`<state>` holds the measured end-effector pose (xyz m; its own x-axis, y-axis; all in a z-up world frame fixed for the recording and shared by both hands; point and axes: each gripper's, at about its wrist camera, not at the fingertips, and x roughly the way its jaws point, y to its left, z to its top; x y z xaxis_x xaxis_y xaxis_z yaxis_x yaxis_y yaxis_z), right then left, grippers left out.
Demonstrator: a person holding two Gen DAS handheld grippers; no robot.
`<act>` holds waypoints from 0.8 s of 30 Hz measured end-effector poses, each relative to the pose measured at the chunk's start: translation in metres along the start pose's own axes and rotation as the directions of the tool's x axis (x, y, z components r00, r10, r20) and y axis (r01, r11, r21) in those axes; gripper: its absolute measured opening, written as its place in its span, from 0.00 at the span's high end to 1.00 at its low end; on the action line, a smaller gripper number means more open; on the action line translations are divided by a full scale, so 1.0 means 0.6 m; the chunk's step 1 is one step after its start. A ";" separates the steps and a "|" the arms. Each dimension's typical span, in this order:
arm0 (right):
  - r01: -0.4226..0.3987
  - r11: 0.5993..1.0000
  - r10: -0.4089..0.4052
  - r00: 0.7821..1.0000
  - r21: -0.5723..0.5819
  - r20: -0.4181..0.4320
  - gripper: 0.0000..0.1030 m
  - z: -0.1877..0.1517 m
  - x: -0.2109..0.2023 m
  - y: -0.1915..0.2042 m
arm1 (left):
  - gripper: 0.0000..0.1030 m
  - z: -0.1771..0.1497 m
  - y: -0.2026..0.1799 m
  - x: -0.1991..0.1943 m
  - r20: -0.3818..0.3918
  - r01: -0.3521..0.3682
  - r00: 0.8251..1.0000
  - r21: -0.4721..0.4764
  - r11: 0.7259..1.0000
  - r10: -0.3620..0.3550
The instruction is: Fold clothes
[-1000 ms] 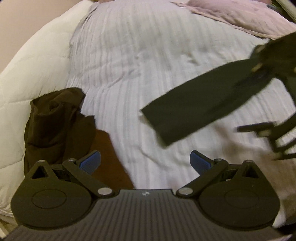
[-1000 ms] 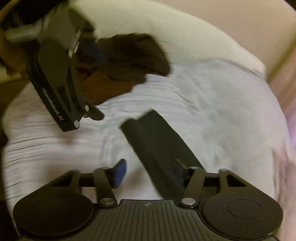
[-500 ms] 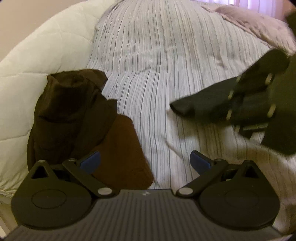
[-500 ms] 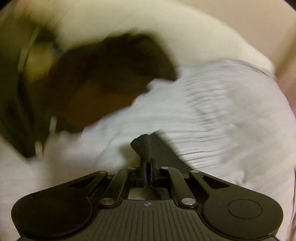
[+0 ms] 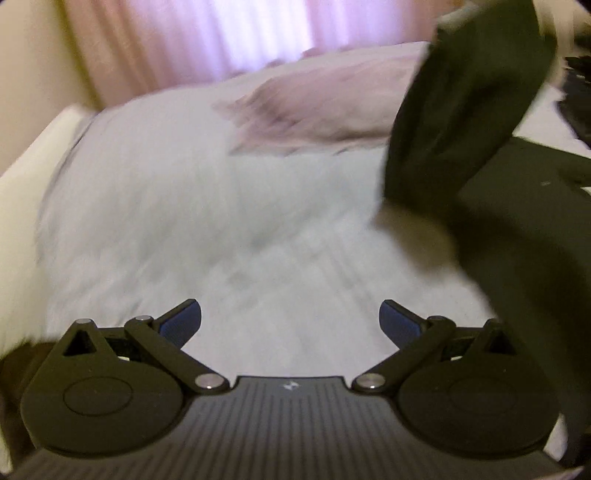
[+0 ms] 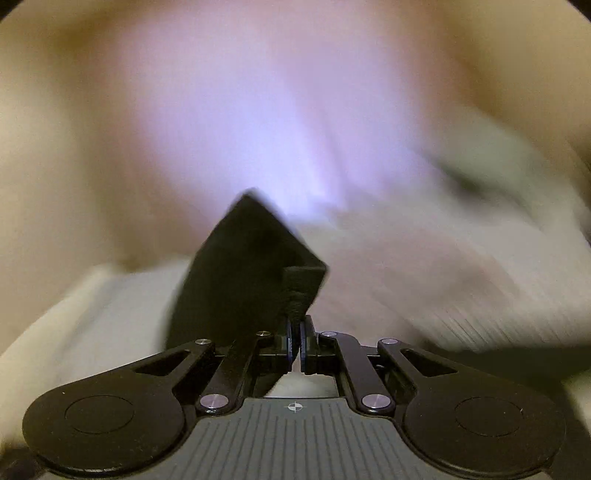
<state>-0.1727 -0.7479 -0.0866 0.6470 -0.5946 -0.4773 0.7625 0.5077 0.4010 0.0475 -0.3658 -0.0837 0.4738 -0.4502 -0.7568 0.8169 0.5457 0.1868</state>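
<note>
Left gripper [image 5: 290, 319], blue-padded fingers spread wide and empty, above the pale striped bedspread [image 5: 207, 229]. Right gripper [image 6: 295, 345], fingers pressed together, pinching an edge of the dark, soft fabric garment [image 6: 243, 277], which rises from the pads. In the left wrist view the same garment [image 5: 458, 122] hangs lifted at upper right over the bedspread, near a blurred pinkish blanket [image 5: 325, 107].

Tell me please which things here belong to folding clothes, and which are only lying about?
For the job:
- black garment, pinched in the right gripper
- left gripper, open, holding nothing
- striped bed cover, the working surface

Lying about:
- pink blanket
- pink curtain
</note>
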 end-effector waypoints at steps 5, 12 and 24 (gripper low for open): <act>0.142 0.968 -0.102 0.976 0.209 -0.192 0.98 -0.070 0.072 -0.212 | 0.02 0.048 -0.142 0.024 -0.047 0.058 0.997 0.077 0.995 -0.055; 0.023 0.975 0.039 0.961 0.220 -0.274 0.98 -0.032 0.077 -0.300 | 0.02 0.080 -0.309 0.077 -0.152 0.126 0.983 0.166 0.978 -0.100; 0.068 0.982 -0.004 0.942 0.178 -0.335 0.89 -0.020 0.074 -0.441 | 0.02 0.150 -0.439 0.103 -0.173 0.202 0.973 0.323 0.925 -0.153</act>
<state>-0.3460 -0.9012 -0.2230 0.6048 -0.3534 -0.7136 0.7932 0.3468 0.5006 -0.1091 -0.6010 -0.1234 0.2794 -0.3992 -0.8732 0.9574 0.1852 0.2216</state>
